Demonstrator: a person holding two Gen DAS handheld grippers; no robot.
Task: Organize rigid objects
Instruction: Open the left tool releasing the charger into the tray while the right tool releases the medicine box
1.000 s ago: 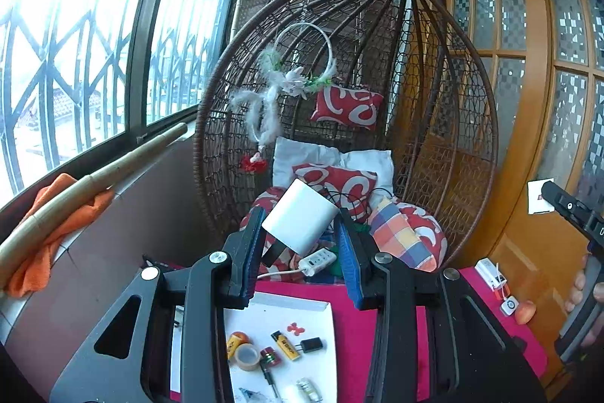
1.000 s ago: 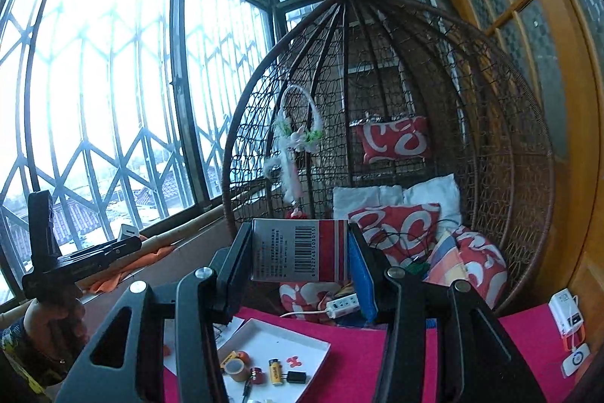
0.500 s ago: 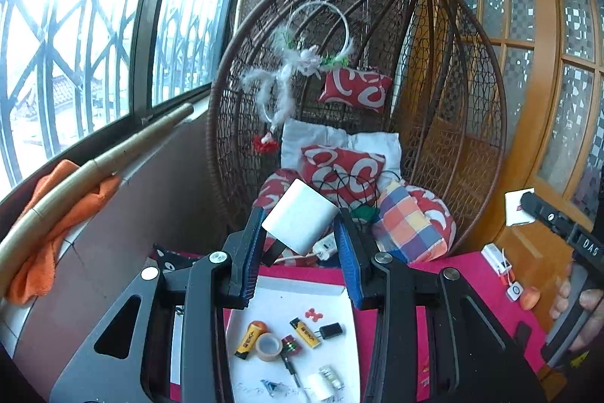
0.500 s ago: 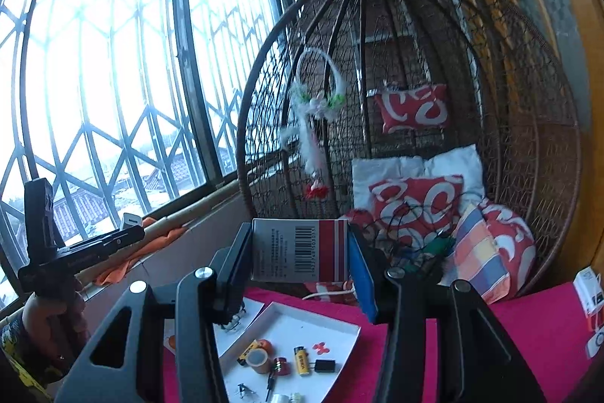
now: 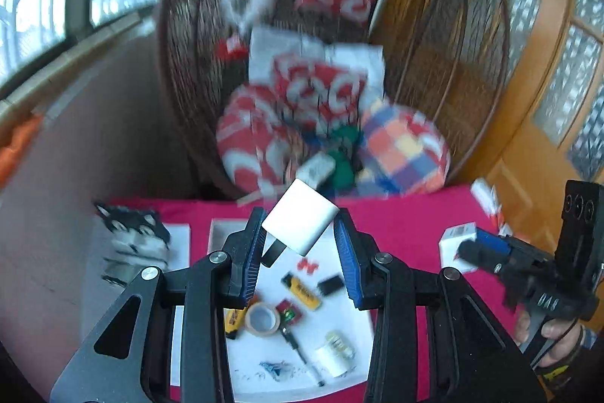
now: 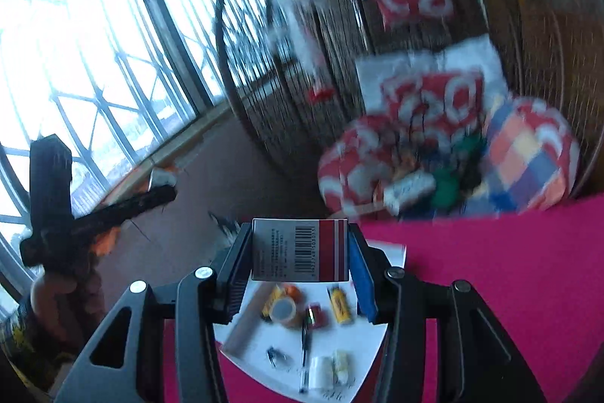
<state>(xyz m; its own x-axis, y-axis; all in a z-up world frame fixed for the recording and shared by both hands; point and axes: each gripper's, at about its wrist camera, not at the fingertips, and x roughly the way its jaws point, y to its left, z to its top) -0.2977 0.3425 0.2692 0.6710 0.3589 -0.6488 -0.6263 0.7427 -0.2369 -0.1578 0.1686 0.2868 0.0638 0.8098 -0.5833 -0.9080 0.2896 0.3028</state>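
Note:
In the left wrist view my left gripper is shut on a white charger block, tilted cornerwise between the blue pads. It hangs above a white tray holding a tape roll, a yellow lighter, a pen and other small items. My right gripper is shut on a small box with a barcode and red stripe, above the same tray. That gripper and its box also show at the right.
A pink-red cloth covers the table. Behind it stands a wicker egg chair full of cushions. A husky-print item and a second white box lie left of the tray. Windows run along the left.
Both grippers have dropped and tipped down toward the table. The tray and its small items now fill the lower view. Each gripper still holds its object.

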